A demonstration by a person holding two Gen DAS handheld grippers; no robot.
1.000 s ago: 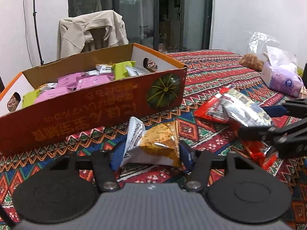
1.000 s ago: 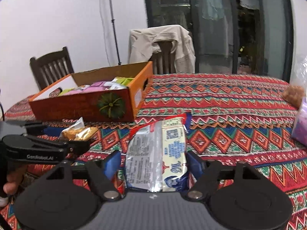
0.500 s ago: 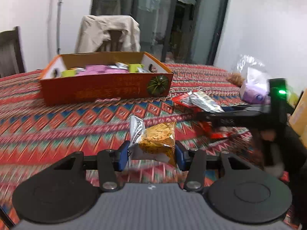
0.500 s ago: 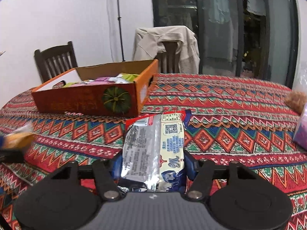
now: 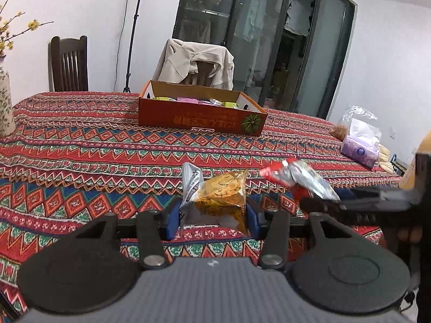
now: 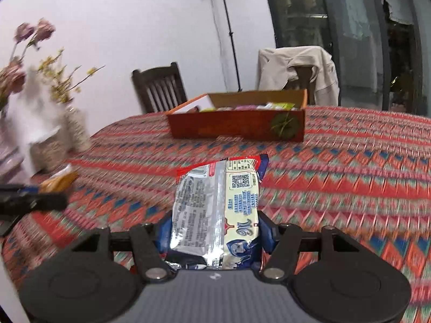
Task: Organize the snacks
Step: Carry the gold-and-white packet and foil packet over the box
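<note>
My left gripper [image 5: 212,219] is shut on an orange-and-clear snack packet [image 5: 218,197] and holds it above the patterned tablecloth. My right gripper [image 6: 215,232] is shut on a red-and-silver snack packet [image 6: 218,207]; that packet also shows in the left wrist view [image 5: 301,180], to the right of the orange packet. The orange packet shows at the left edge of the right wrist view [image 6: 59,181]. The orange cardboard box [image 5: 199,118] with several pink and green snacks stands far ahead on the table; it also shows in the right wrist view [image 6: 237,129].
A purple tissue pack [image 5: 361,148] and a clear bag [image 5: 350,118] lie at the table's right side. A vase [image 5: 5,105] stands at the left; vases with flowers [image 6: 72,123] show in the right wrist view. Two chairs, one with a beige jacket [image 5: 196,64], stand behind the table.
Both grippers have lifted and pulled back from the box, each still holding its packet. The box now looks much farther away in both views.
</note>
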